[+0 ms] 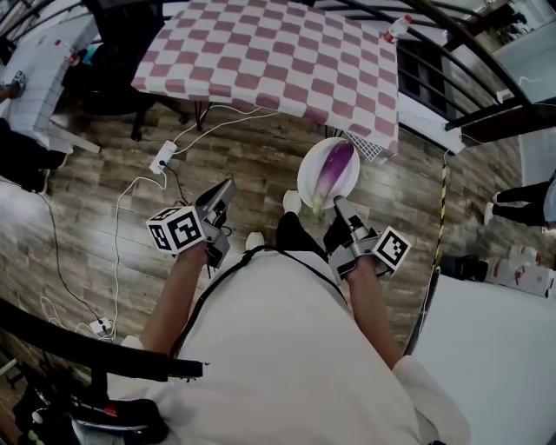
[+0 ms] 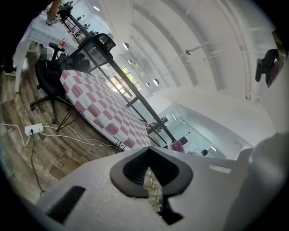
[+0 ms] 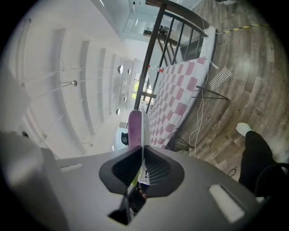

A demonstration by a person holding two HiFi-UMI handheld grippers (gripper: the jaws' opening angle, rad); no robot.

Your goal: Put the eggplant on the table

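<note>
A purple eggplant lies on a round white plate. My right gripper is shut on the plate's near rim and holds it level over the wood floor, short of the table. In the right gripper view the plate shows edge-on between the jaws, with the eggplant on its left side. The table under a pink-and-white checked cloth stands ahead. My left gripper is shut on nothing and points toward the table; in its own view the jaws meet with only a thin slit.
Power strips and white cables lie on the floor left of my path. An office chair stands at the table's left end. A bottle sits at the table's far right corner, with dark railings beyond.
</note>
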